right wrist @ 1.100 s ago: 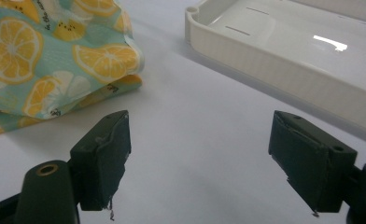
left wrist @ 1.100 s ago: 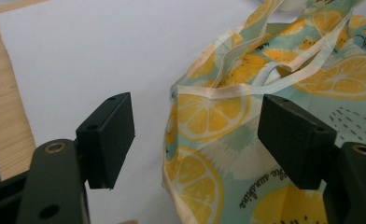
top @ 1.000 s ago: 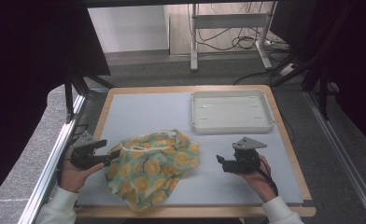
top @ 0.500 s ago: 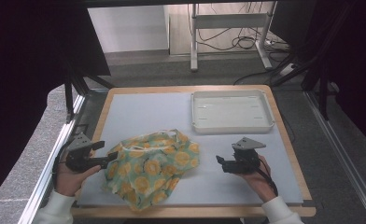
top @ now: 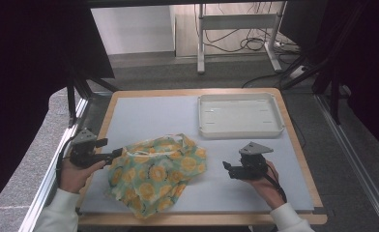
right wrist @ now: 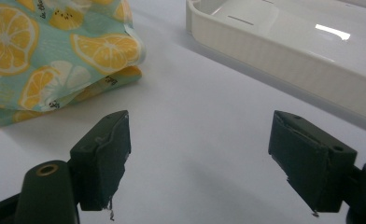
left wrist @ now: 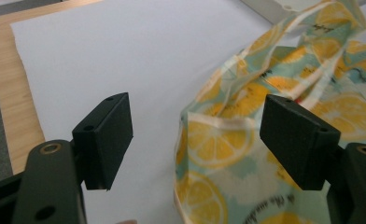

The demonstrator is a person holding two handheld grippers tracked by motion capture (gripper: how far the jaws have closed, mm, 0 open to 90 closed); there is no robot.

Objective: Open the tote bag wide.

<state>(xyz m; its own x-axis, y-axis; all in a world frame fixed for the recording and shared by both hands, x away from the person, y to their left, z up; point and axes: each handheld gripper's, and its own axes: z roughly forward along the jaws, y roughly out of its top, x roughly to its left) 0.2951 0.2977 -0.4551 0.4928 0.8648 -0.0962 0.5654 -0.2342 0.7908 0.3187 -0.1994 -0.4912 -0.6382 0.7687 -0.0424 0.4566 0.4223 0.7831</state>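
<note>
Cotton-like lemon-print cloth (top: 154,170) lies crumpled, softly folded.

Cloth (top: 156,171): teal w/ yellow lemon-slice print. Tray (top: 240,115): white. Mat (top: 144,118): pale grey. Grippers: black.

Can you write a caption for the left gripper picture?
Open left gripper at the edge of a lemon-print cloth.

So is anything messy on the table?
Yes. The lemon-print cloth lies crumpled in a heap, and its lower corner hangs past the mat's front edge. The white tray sits straight and empty.
</note>
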